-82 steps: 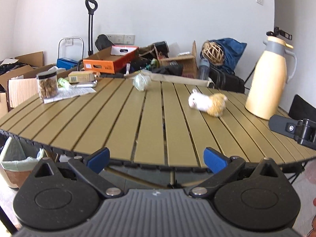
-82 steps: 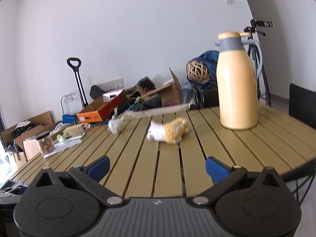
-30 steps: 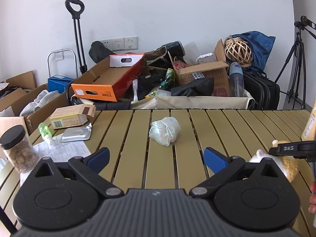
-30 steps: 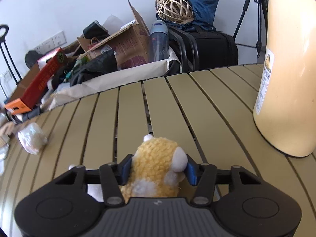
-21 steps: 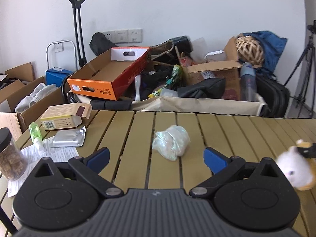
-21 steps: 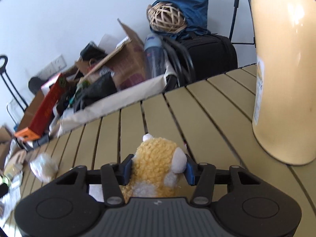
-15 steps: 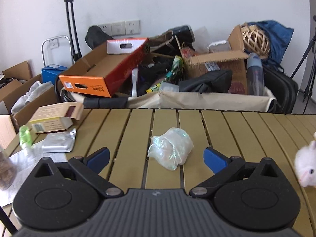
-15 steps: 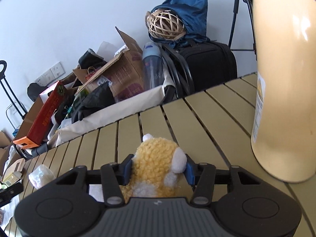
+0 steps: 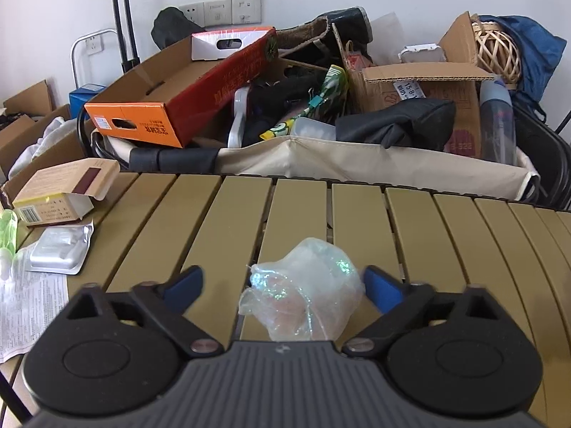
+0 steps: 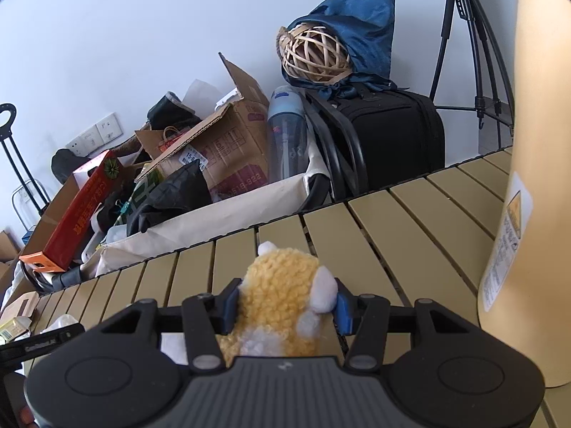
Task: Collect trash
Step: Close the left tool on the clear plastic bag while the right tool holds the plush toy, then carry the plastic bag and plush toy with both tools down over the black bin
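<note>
A crumpled clear plastic wrapper [image 9: 303, 292] lies on the slatted olive table [image 9: 410, 235], between the open blue-tipped fingers of my left gripper [image 9: 283, 283], nearer the right finger. My right gripper [image 10: 283, 303] is shut on a yellow and white plush toy [image 10: 282, 306] and holds it over the table [image 10: 410, 221]. The wrapper also shows faintly at the lower left of the right wrist view [image 10: 59, 322], beside the left gripper's body.
A small carton [image 9: 60, 196], a foil blister pack [image 9: 59, 251], a green bottle [image 9: 5, 228] and a printed leaflet [image 9: 25, 306] lie at the table's left. A cream thermos [image 10: 531, 192] stands at the right. A cluttered fabric cart [image 9: 357, 157] stands behind the table.
My left gripper has moved forward, so the wrapper now sits between its open fingers. My right gripper, still shut on the plush toy, has risen and tilted slightly.
</note>
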